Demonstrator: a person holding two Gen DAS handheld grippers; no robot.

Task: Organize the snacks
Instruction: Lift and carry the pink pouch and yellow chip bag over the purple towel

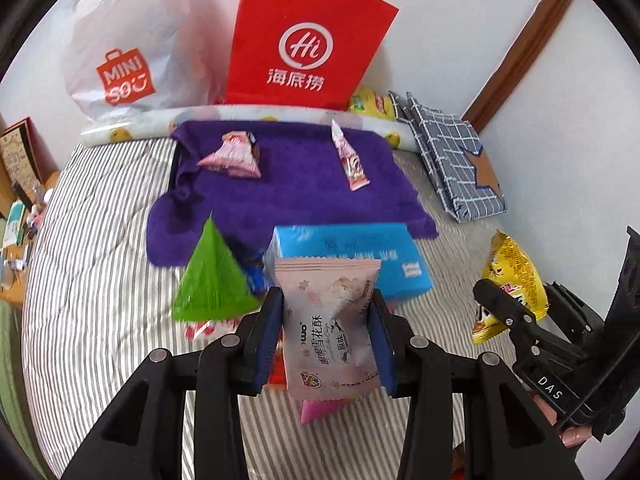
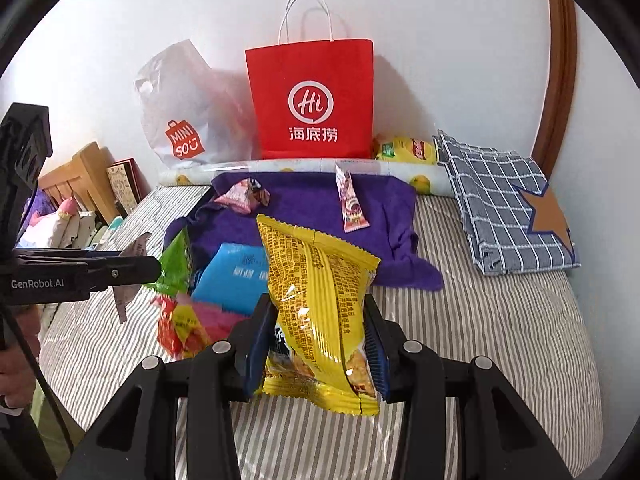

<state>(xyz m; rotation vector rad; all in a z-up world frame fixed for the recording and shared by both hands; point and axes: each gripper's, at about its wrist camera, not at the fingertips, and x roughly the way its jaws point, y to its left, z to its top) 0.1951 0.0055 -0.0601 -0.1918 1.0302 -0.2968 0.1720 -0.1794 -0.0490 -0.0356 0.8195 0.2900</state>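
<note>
Pink glossy snack packet (image 1: pixel 334 324) clamped upright in left fingers (image 1: pixel 267 336); yellow crinkled packet (image 2: pixel 320 320) gripped in right fingers (image 2: pixel 376 354).

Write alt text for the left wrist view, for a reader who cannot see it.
The left gripper clamps a pale pink snack packet above a striped bed. Beyond lie a green pyramid packet, a blue box and a purple towel holding two snacks; a red paper bag stands by the wall.
</note>
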